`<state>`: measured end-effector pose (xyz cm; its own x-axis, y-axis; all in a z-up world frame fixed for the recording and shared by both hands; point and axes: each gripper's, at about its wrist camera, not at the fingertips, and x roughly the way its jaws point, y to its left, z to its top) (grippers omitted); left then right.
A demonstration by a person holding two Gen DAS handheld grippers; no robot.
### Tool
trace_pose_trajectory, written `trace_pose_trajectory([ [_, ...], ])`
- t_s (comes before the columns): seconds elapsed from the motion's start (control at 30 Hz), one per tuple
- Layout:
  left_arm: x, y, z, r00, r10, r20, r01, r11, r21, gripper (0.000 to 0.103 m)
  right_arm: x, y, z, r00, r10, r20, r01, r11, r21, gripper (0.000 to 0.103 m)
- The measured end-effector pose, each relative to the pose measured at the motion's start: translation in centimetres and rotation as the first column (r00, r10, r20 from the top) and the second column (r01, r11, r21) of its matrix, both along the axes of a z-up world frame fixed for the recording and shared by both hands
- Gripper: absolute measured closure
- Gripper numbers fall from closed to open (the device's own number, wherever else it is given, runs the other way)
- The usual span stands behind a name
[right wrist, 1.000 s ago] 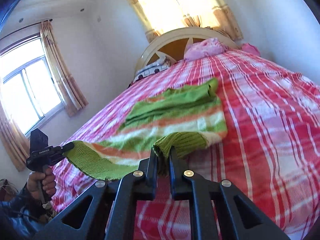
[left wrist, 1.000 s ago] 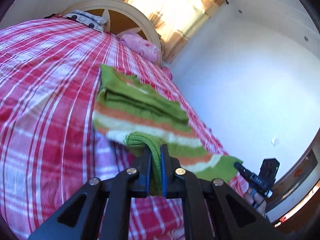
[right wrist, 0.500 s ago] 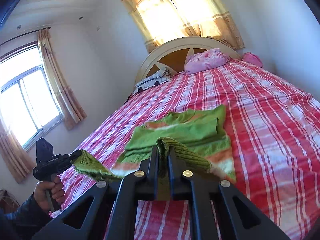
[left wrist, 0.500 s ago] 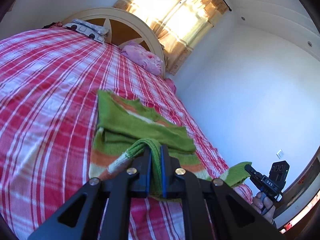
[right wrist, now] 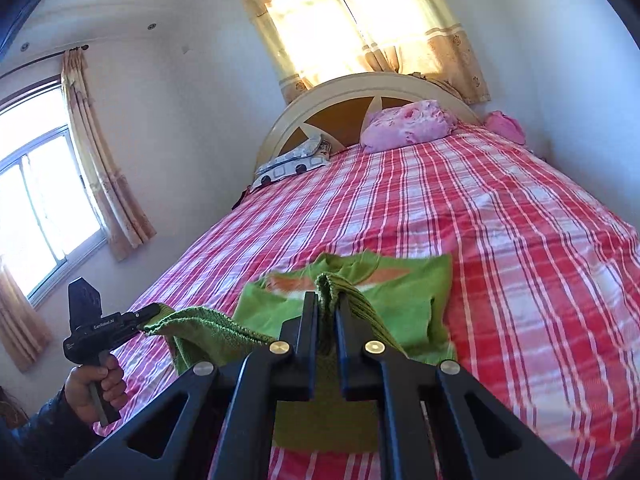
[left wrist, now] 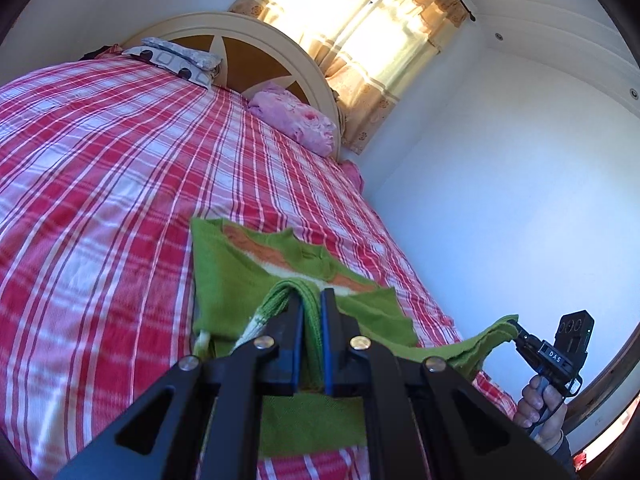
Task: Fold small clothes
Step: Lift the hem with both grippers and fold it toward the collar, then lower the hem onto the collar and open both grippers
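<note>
On bed [left wrist: 100, 184] | green sweater [left wrist: 224, 272] hem pinched | left gripper [left wrist: 311, 300], right gripper [right wrist: 326, 304] jaws clenched

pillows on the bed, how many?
2, both at the headboard: a grey patterned pillow on the window side, a pink floral pillow beside it. A pink bundle at the corner could be another.
</note>
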<state>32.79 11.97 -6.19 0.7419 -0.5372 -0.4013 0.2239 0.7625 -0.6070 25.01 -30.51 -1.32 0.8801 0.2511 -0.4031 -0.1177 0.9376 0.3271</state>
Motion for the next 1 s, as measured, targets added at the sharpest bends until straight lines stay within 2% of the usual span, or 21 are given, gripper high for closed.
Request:
trace_pose_trajectory([
  [0.17, 4.6, -0.3, 0.5, 1.000, 0.012, 0.001, -0.012, 0.999, 0.030, 0.095, 5.1, -0.6, 0.9, 0.998, -0.050, -0.025, 0.049, 0.998, -0.035, 0.096],
  [0.3, 8.4, -0.2, 0.0, 1.000, 0.024, -0.014, -0.023, 0.999, 0.049, 0.095, 9.4, -0.9, 0.5, 0.996, -0.061, -0.067, 0.057, 0.996, -0.062, 0.096],
  [0.5, 13.8, -0.8, -3.9, 0.995, 0.033, -0.095, -0.024, 0.995, 0.095, 0.095, 16.0, -2.0, -3.0, 0.983, -0.096, -0.157, 0.082, 0.993, -0.089, 0.096],
  [0.7, 17.5, -1.5, -7.0, 0.986, 0.045, -0.163, -0.026, 0.993, 0.117, 0.092, 22.0, -4.9, -8.1, 0.948, -0.143, -0.283, 0.132, 0.990, -0.057, 0.095],
  [0.77, 18.0, -1.4, -7.5, 0.981, 0.075, -0.181, -0.053, 0.991, 0.126, 0.089, 23.5, -5.3, -9.1, 0.937, -0.162, -0.310, 0.143, 0.986, -0.083, 0.081],
  [0.8, 18.1, -1.2, -7.7, 0.979, 0.083, -0.187, -0.061, 0.991, 0.122, 0.081, 23.7, -5.5, -9.4, 0.934, -0.177, -0.309, 0.154, 0.983, -0.099, 0.053],
  [0.83, 18.0, -1.0, -7.7, 0.977, 0.090, -0.192, -0.069, 0.991, 0.116, 0.070, 23.8, -5.8, -9.5, 0.934, -0.193, -0.299, 0.167, 0.980, -0.110, 0.032],
  [0.9, 17.2, -0.3, -7.8, 0.973, 0.121, -0.197, -0.101, 0.989, 0.109, 0.055, 23.0, -5.8, -9.1, 0.948, -0.183, -0.259, 0.158, 0.981, -0.114, 0.031],
  [0.93, 16.7, -0.1, -7.8, 0.972, 0.132, -0.193, -0.112, 0.988, 0.108, 0.052, 22.8, -5.5, -9.0, 0.950, -0.178, -0.256, 0.150, 0.981, -0.125, 0.031],
  [1.0, 15.2, 0.1, -7.8, 0.972, 0.145, -0.186, -0.124, 0.985, 0.119, 0.052, 21.3, -4.5, -8.8, 0.956, -0.164, -0.243, 0.121, 0.976, -0.183, 0.031],
])
